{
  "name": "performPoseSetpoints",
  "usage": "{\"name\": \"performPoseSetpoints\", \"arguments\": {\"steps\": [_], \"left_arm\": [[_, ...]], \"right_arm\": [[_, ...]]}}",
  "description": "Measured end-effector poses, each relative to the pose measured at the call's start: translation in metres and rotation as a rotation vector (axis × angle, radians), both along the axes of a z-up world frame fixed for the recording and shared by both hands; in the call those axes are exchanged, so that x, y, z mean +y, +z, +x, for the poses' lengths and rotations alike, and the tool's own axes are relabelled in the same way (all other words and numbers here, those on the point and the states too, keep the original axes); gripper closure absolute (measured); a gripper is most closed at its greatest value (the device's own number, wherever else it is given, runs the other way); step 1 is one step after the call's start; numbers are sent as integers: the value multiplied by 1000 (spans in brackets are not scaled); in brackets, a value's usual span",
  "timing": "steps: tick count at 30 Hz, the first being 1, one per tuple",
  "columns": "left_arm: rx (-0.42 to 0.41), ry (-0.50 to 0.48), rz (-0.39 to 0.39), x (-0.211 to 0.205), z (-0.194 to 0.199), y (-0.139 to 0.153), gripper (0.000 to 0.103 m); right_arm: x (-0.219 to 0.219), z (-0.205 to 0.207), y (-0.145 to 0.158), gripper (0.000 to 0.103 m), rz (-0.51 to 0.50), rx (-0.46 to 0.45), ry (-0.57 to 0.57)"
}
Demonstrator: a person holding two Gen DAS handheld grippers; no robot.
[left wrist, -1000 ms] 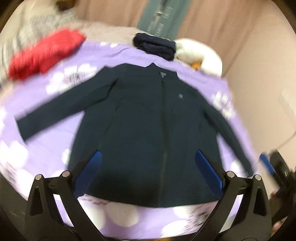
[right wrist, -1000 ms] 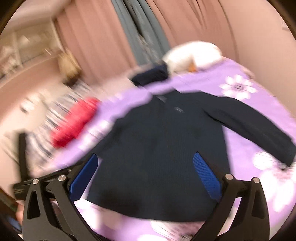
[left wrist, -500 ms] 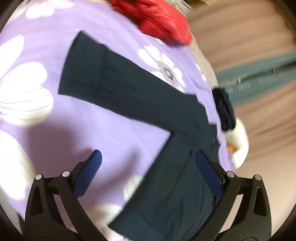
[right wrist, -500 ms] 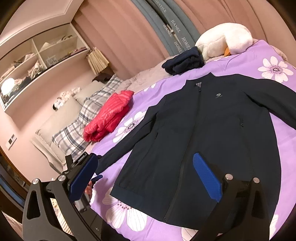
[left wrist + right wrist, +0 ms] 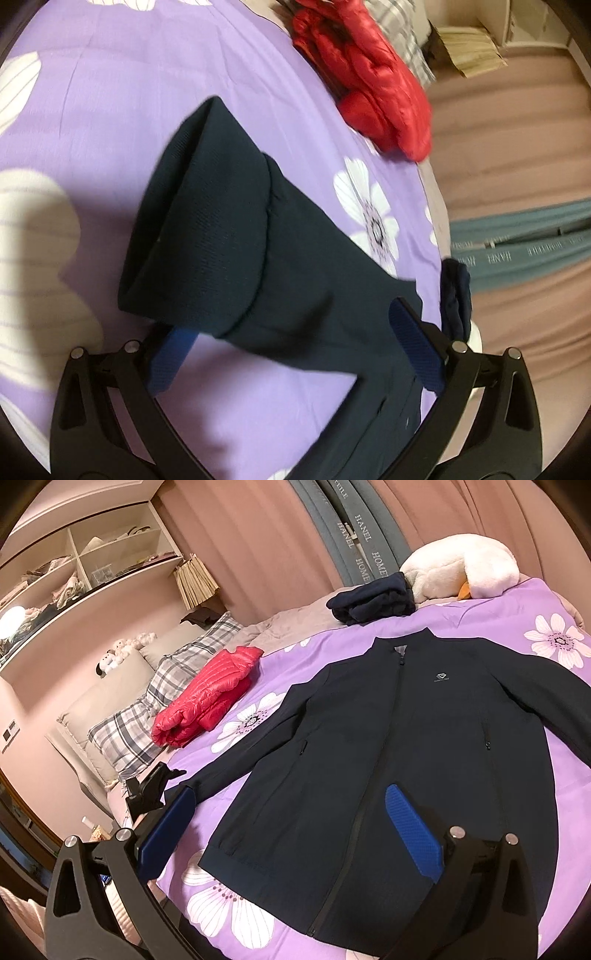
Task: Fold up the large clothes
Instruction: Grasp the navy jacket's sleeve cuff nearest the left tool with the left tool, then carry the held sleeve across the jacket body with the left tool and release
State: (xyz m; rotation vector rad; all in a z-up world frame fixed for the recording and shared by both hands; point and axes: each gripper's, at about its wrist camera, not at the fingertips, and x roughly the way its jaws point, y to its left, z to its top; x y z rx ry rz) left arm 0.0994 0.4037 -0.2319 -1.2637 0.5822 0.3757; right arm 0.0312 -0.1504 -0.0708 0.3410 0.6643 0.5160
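Observation:
A dark navy zip jacket (image 5: 399,753) lies spread flat, front up, on the purple flowered bedspread (image 5: 546,642). In the left wrist view its left sleeve cuff (image 5: 207,236) fills the middle, lying between and just above my open left gripper (image 5: 291,354); the jaws are wide apart and not closed on it. The left gripper also shows in the right wrist view (image 5: 151,786) at the sleeve end. My right gripper (image 5: 291,834) is open and empty above the jacket's hem.
A folded red puffer jacket (image 5: 207,698) lies near plaid pillows (image 5: 155,701) at the left. A folded navy garment (image 5: 373,598) and a white plush goose (image 5: 461,565) sit at the far edge. Curtains and shelves stand behind the bed.
My left gripper has swung left and closed in on the sleeve cuff, which now lies between its jaws. The right gripper has steadied over the hem.

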Motion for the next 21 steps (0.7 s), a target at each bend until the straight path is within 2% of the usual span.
{"name": "performPoseSetpoints", "arguments": {"steps": [1, 3, 5, 7, 11, 14, 18, 21], "left_arm": [[9, 15, 1, 3, 0, 0, 5], [52, 41, 22, 8, 1, 2, 17], [95, 49, 40, 12, 0, 1, 54], [128, 48, 39, 19, 1, -5, 67], [161, 5, 94, 20, 5, 4, 78], [161, -31, 197, 13, 17, 31, 80], [121, -101, 376, -4, 40, 90, 81], [72, -181, 547, -36, 65, 144, 81]], "right_arm": [[1, 3, -2, 1, -3, 5, 2], [1, 7, -5, 1, -5, 18, 4], [2, 11, -7, 1, 2, 31, 9], [3, 15, -9, 1, 6, 38, 12], [3, 17, -10, 1, -6, 32, 13], [1, 16, -11, 1, -25, 23, 6], [-1, 13, -14, 1, -59, 18, -12], [-7, 13, -17, 1, -59, 18, -32]]}}
